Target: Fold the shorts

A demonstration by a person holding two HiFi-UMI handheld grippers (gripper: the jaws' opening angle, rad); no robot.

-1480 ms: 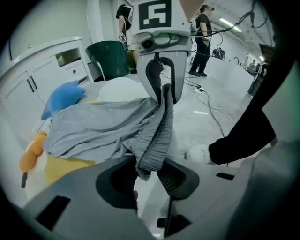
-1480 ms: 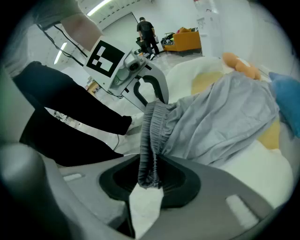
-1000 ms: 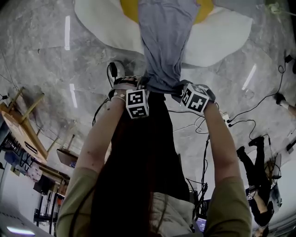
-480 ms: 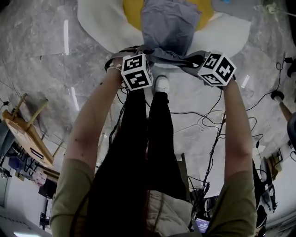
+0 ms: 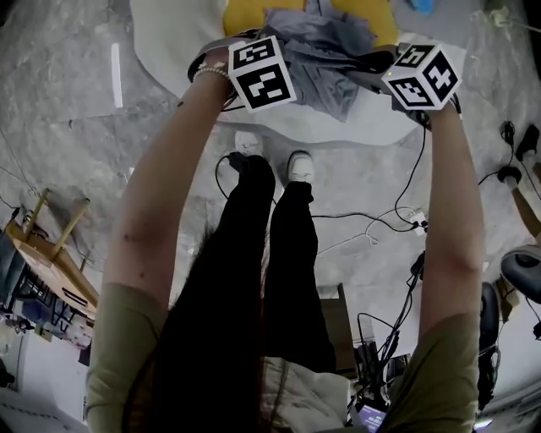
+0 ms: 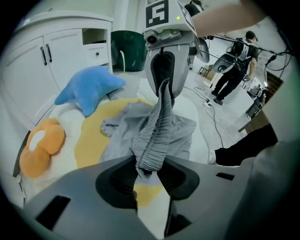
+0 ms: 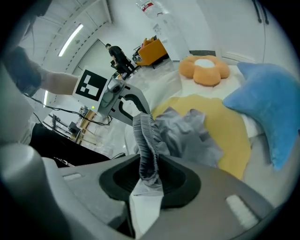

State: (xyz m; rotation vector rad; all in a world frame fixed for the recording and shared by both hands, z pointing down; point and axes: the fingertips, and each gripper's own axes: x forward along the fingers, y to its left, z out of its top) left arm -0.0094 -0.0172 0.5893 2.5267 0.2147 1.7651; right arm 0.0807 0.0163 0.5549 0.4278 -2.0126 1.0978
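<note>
The grey shorts (image 5: 325,59) hang by their elastic waistband between both grippers, and the legs lie crumpled on the yellow centre of a flower-shaped cushion (image 5: 245,13). My left gripper (image 5: 254,63) is shut on one end of the gathered waistband (image 6: 152,145). My right gripper (image 5: 397,72) is shut on the other end (image 7: 147,154). In the left gripper view the right gripper (image 6: 164,79) faces me across the stretched band. In the right gripper view the left gripper (image 7: 124,105) shows behind the band.
The cushion's white petal (image 5: 169,42) reaches toward the person's white shoes (image 5: 297,162). A blue star pillow (image 6: 86,91) and an orange flower pillow (image 6: 44,145) lie on it. Cables (image 5: 372,224) trail over the grey floor; white cabinets (image 6: 51,56) stand behind.
Both grippers have swept forward together, away from the person's body, carrying the waistband out over the cushion. The shorts, hanging long before, have piled up on the yellow centre.
</note>
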